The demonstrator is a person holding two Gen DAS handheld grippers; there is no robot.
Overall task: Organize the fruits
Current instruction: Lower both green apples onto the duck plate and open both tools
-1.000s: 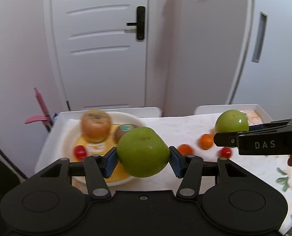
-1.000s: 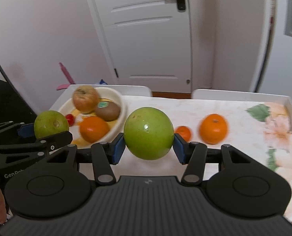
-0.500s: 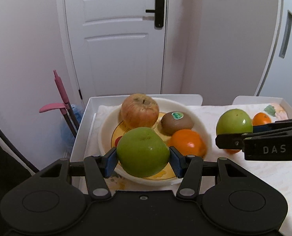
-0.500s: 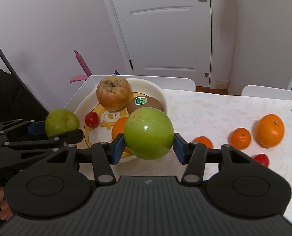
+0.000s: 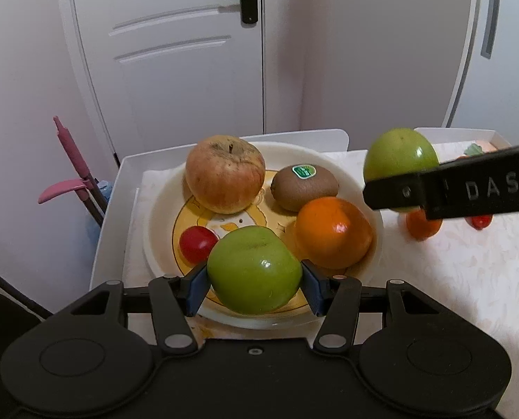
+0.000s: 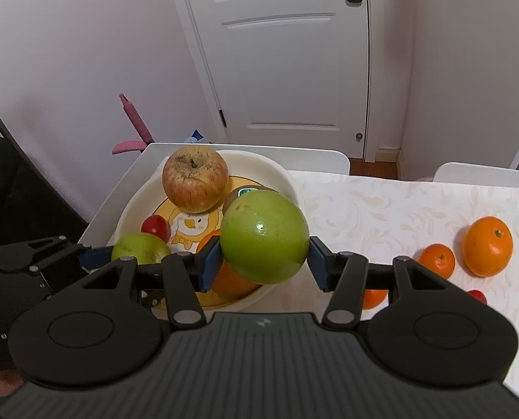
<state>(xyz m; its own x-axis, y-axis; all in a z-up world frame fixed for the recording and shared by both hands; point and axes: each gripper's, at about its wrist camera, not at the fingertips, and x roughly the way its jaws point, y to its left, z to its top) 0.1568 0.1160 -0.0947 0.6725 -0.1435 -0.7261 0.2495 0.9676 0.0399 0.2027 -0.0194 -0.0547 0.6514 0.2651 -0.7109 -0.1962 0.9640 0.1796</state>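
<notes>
Gripping status: both grippers are clamping a green apple each, pads pressed on the fruit's sides.
Left gripper: jaws are closing on the near green apple, lower centre of the left wrist frame, hanging over the front rim of the bowl.
Right gripper: jaws are holding the far green apple, mid-frame in the right wrist view, sitting above the bowl's right edge; in the left wrist view this apple is showing at upper right behind the black finger marked DAS.
Bowl contents: red-yellow apple is lying at the back left, kiwi with a green sticker just beside it to the right, big orange at front right, cherry tomato at front left.
Bowl placing: sitting on the white table at its left end, cartoon print inside.
Loose fruit: orange and small mandarin are lying close together at right of the right wrist frame; another mandarin and a red tomato are peeking out behind the gripper body.
Background: white door is filling the upper centre; pink handle is leaning at left.
</notes>
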